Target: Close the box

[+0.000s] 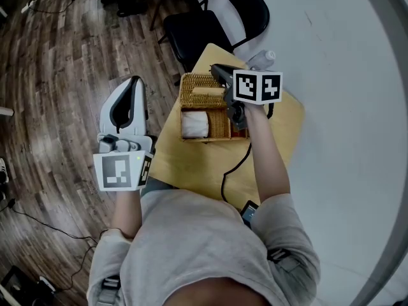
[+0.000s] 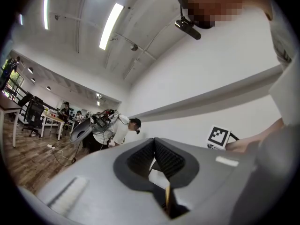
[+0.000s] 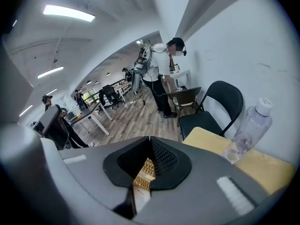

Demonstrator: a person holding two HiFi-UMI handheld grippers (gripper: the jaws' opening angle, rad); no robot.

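Right gripper view shows the right gripper (image 3: pixel 150 139) closed on the edge of the wicker lid (image 3: pixel 144 171). The open box (image 1: pixel 217 129) stands on the desk (image 1: pixel 191 164) just under this gripper. The left gripper (image 2: pixel 153 140) is closed and empty, well apart from the box.

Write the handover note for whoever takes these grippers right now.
Left gripper: shut, empty, held off the left side of the table.
Right gripper: shut at the upper right corner of the lid, with wicker between its jaws; it looks like a grip on the lid.
Box: on the table, open, lid up at its far side, a white bundle inside.
Done: nothing closed yet.
Left to do: swing the lid down onto the box, then let go.
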